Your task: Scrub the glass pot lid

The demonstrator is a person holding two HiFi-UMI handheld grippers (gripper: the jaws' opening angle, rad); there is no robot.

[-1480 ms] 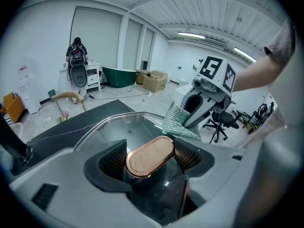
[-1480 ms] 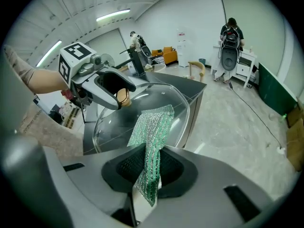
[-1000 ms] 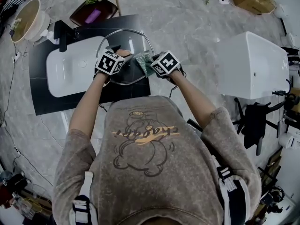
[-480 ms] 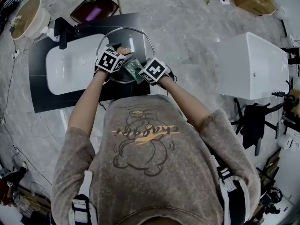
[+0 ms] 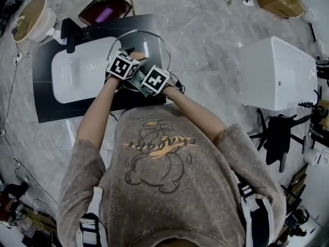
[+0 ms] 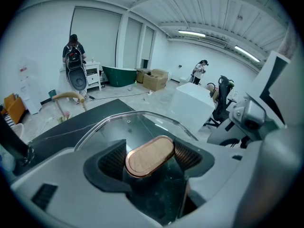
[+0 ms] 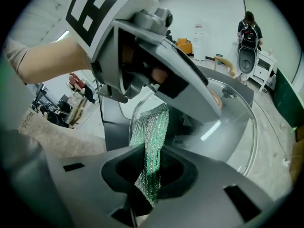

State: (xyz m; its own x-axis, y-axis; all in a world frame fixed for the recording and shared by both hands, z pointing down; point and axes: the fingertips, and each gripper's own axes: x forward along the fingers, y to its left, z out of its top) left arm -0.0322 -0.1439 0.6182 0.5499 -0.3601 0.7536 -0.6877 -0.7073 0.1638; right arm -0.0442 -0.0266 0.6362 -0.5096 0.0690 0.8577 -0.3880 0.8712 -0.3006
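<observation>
The glass pot lid (image 5: 150,46) is held over the right end of a white basin (image 5: 77,78). In the head view its near half is hidden under both marker cubes. The left tongs (image 6: 149,159) are clenched on its copper-rimmed oval knob (image 6: 148,152). The right tongs (image 7: 153,175) grip a green scouring cloth (image 7: 153,129) whose far end reaches the glass, though the left gripper's body covers much of the lid there. The basin sits in a black bench (image 5: 46,109) on a grey marbled floor (image 5: 205,24), in a white-walled room.
</observation>
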